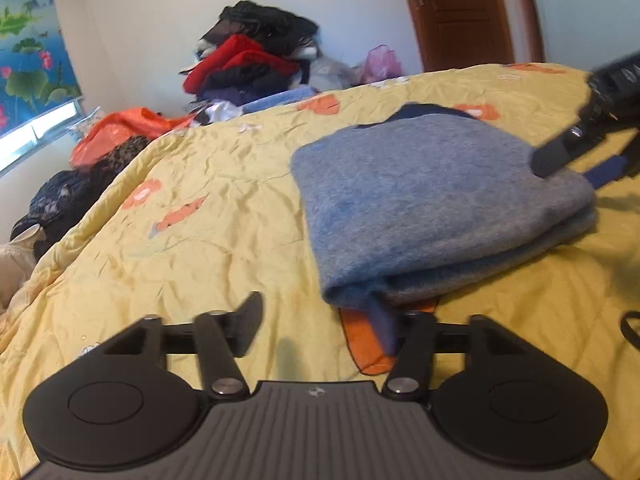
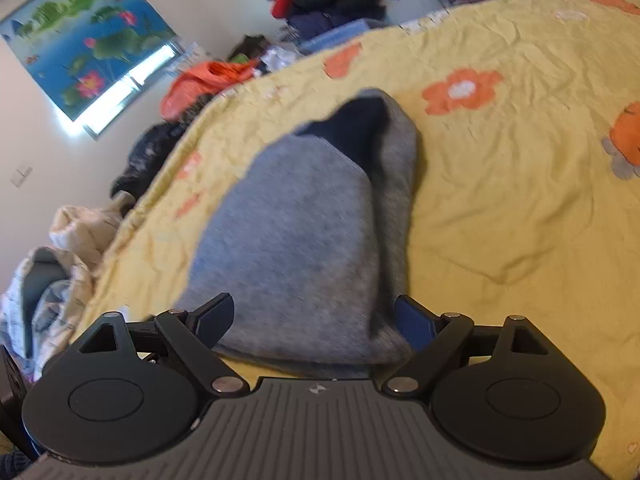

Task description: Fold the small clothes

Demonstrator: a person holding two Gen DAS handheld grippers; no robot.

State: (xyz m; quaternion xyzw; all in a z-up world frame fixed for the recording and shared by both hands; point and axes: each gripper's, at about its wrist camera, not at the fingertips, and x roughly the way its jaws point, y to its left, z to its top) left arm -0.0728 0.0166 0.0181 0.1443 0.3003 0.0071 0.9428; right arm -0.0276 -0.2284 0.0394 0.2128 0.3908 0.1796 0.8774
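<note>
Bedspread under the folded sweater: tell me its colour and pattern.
The bedspread is yellow with orange flowers, clearest in the right wrist view.

- Pale, plain walls point(image 1: 152, 20) all round, nothing fancy.
- Up on the left, a roller blind point(image 1: 28, 48) painted with lotus flowers on blue water; daylight glares through the strip of window point(image 1: 40, 128) under it.
- A reddish-brown wooden door point(image 1: 464, 12) sits in the far right corner.
- The bed wears a crumpled yellow quilt point(image 1: 208, 216) dotted with orange flowers.
- Beyond it, a heap of clothes point(image 1: 248, 56), red and black, against the wall.
- An orange bag point(image 1: 120, 128) lies at the bedside.
- A small wall switch point(image 2: 22, 176) sits low on the left.
</note>
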